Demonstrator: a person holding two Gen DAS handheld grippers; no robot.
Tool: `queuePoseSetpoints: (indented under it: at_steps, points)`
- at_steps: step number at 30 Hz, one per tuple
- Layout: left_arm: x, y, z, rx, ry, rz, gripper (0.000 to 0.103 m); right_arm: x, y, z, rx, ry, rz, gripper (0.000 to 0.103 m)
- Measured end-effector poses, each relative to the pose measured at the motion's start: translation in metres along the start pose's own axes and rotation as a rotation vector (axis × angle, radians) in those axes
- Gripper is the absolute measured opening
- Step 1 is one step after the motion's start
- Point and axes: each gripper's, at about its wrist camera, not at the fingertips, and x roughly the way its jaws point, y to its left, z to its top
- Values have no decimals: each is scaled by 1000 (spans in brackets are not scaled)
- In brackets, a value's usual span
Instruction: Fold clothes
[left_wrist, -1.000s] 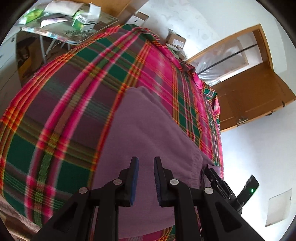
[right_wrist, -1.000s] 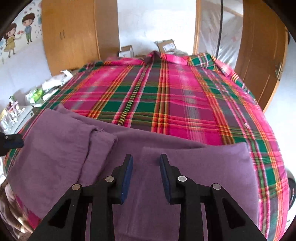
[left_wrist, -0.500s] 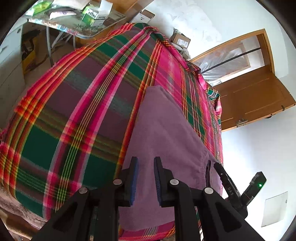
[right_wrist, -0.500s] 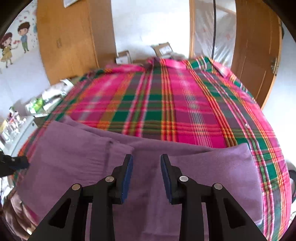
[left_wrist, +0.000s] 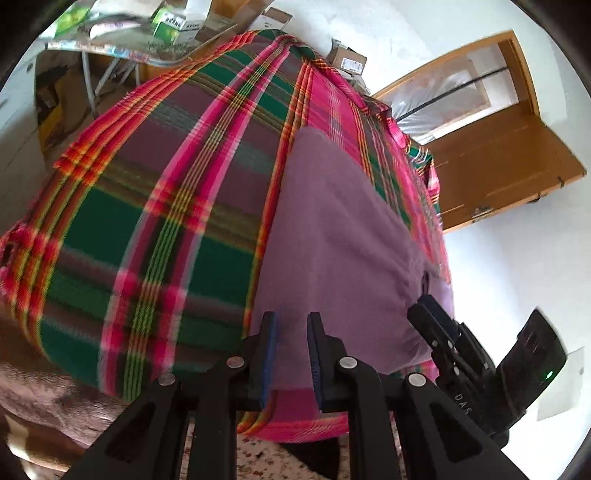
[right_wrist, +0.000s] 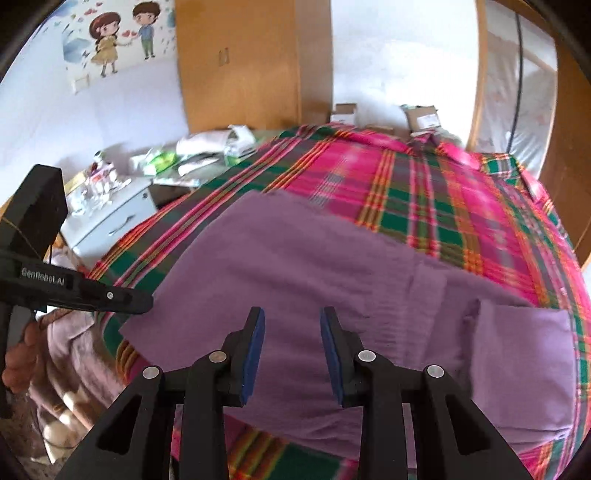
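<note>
A purple garment (right_wrist: 332, 266) lies partly folded on a plaid bedspread (right_wrist: 443, 192), near the bed's front edge. It also shows in the left wrist view as a long purple garment (left_wrist: 332, 229). My right gripper (right_wrist: 291, 321) hovers open just above its near middle, nothing between the fingers. My left gripper (left_wrist: 291, 325) is open too, at the garment's near left corner by the bed edge, holding nothing. The left gripper's body (right_wrist: 74, 291) reaches in from the left of the right wrist view. The right gripper's body (left_wrist: 450, 339) shows at the lower right of the left wrist view.
A cluttered side table (left_wrist: 147, 40) and a white drawer unit (right_wrist: 110, 218) stand left of the bed. Cardboard boxes (right_wrist: 421, 114) sit behind the bed's far end. A wooden wardrobe (right_wrist: 251, 62) and a wooden door (left_wrist: 495, 162) line the walls. A brown blanket (left_wrist: 55, 391) hangs below the bed edge.
Both grippers have pulled back toward the bed's near edge and both views swung left. The right gripper's fingers stand wider apart than before. The garment now looks flatter.
</note>
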Motion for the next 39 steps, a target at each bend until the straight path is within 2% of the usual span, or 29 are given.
queuePoseSetpoints:
  at_steps: [7,10,12,16,19,23,24,26,29,31,35,39]
  points:
    - [-7,7,-15,18,-7,-7,17,14,34,-7,-88,32,53,33]
    - [-8,12,-20,18,5,24,17,16,47,-10,-113,40,81,33]
    - [-11,20,-21,-8,13,-12,17,16,55,-11,-132,34,107,33]
    - [-22,23,-16,-24,-11,-18,20,16,72,-12,-170,11,157,34]
    - [-24,28,-9,-44,-13,-18,20,18,88,-15,-211,3,185,44]
    - [-19,37,1,-80,-14,-2,21,27,107,-18,-267,17,180,46]
    - [-18,39,3,-87,-13,-2,22,30,111,-19,-278,23,172,51]
    - [-15,38,7,-82,-7,-13,24,37,117,-22,-296,34,145,54]
    - [-12,37,17,-79,-10,-16,31,38,123,-25,-319,19,100,55]
    - [-7,36,26,-85,-6,-32,32,38,124,-26,-325,16,79,55]
    - [2,26,44,-52,-12,-45,37,38,122,-27,-310,12,66,55]
    - [22,17,67,-20,14,-73,38,37,113,-27,-261,10,92,55]
